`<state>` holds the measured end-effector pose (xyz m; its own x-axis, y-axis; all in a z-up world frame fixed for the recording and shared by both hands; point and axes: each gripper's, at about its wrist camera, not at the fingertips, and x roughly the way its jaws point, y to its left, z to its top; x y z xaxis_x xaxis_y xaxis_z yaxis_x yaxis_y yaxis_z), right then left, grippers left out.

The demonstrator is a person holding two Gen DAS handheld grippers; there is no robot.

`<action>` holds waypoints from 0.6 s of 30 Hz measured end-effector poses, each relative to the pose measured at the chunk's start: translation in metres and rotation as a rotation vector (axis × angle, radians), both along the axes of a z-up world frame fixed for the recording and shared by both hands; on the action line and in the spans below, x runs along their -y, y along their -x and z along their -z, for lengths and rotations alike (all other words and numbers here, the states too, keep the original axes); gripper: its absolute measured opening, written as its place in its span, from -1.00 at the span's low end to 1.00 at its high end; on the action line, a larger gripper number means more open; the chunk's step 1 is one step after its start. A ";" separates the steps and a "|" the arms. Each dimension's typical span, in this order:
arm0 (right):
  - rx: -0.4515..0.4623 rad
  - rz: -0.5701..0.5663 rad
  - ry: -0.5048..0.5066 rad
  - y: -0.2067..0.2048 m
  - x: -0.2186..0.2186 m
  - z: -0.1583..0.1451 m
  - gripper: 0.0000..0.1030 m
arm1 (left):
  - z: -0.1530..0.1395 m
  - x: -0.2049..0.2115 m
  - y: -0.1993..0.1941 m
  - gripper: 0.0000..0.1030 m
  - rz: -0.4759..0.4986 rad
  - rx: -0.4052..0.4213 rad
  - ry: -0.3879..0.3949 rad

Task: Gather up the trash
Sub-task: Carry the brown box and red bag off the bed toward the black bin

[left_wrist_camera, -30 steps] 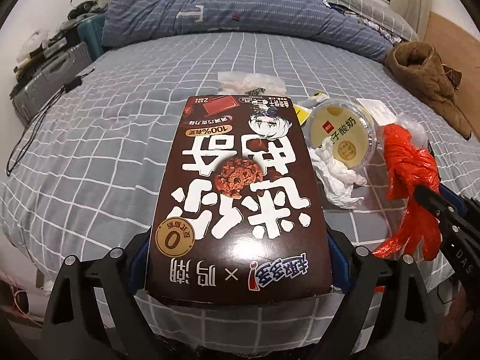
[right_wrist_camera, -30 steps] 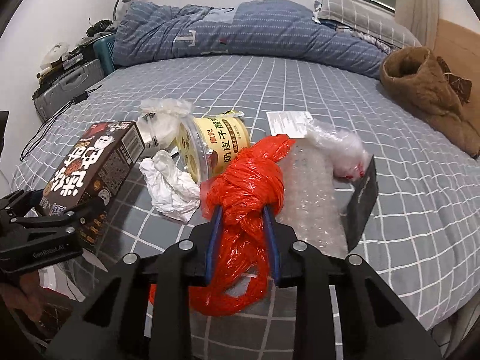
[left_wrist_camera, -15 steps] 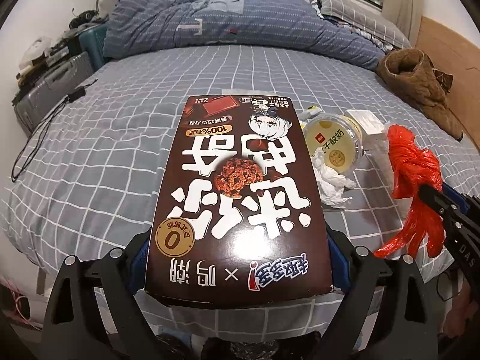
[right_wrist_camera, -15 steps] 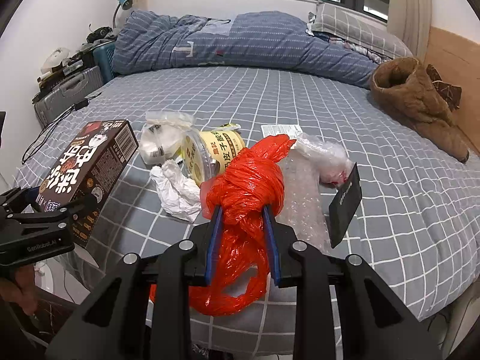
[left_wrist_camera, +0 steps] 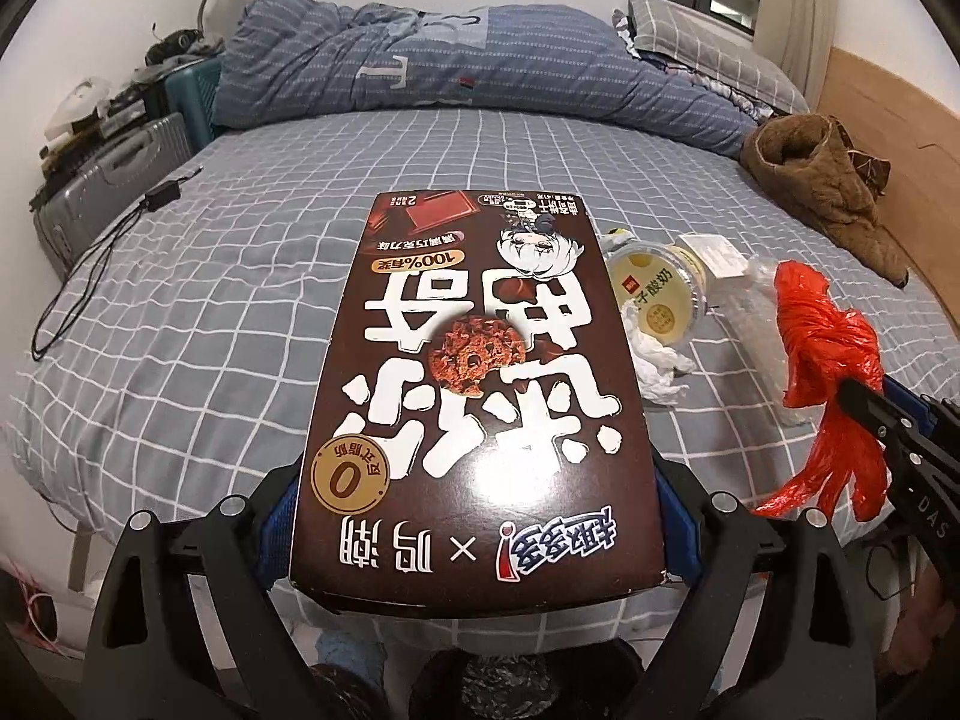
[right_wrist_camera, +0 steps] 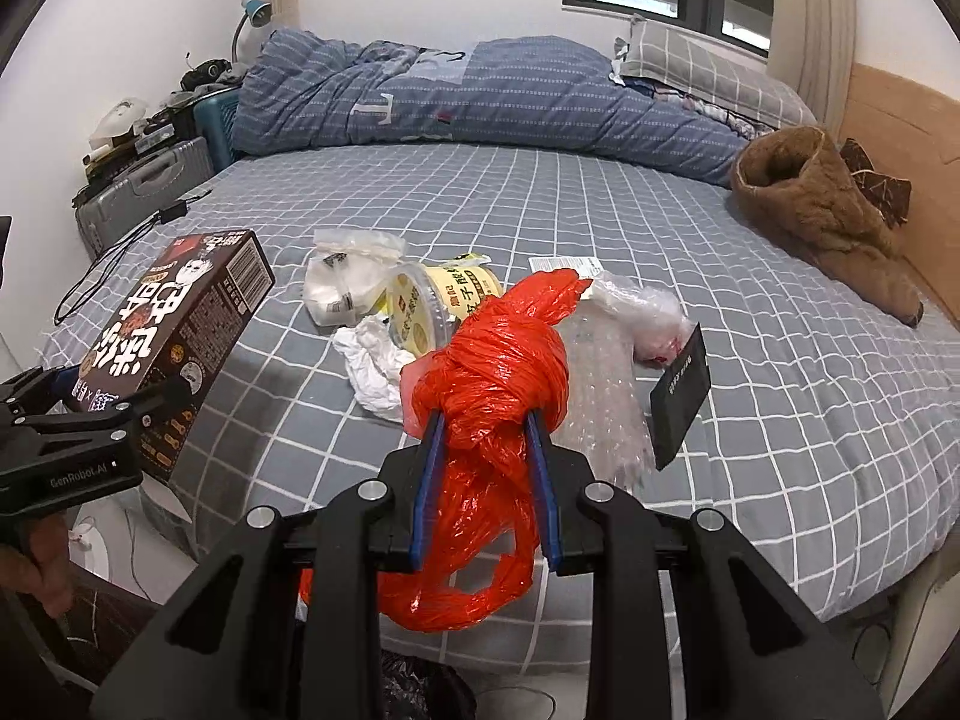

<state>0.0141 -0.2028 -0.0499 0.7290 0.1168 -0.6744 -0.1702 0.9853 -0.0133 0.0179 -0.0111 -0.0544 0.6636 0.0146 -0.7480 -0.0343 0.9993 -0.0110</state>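
Both grippers have lifted and pulled back from the bed since a second ago; litter looks smaller, more room shows. Nearest me, left gripper (left_wrist_camera: pixel 477 534) clamped on the dark brown cardboard cookie box (left_wrist_camera: pixel 480 384), jaws wide across its sides. Right gripper (right_wrist_camera: pixel 486 438) pinched narrow on the knotted orange-red plastic bag (right_wrist_camera: pixel 495 384), tail dangling. Beyond, on the grey checked bedsheet (right_wrist_camera: pixel 780 360): crumpled white tissue (right_wrist_camera: pixel 375 363), yellow yoghurt tub (right_wrist_camera: pixel 423 306) on its side, clear bubble wrap (right_wrist_camera: pixel 606 396), small black card (right_wrist_camera: pixel 681 396). Far back, blue quilt (right_wrist_camera: pixel 480 96). Risks, my guess: box held only at its near end, could pivot or slip; slick bag could slide out.
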 end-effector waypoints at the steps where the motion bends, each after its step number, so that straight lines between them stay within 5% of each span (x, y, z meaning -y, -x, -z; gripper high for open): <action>1: 0.001 -0.001 -0.001 0.003 -0.001 -0.001 -0.50 | -0.001 -0.001 0.002 0.72 0.002 0.002 0.000; 18: 0.014 0.018 -0.035 0.047 0.000 -0.010 -0.50 | -0.003 -0.005 0.049 0.72 0.019 0.022 0.021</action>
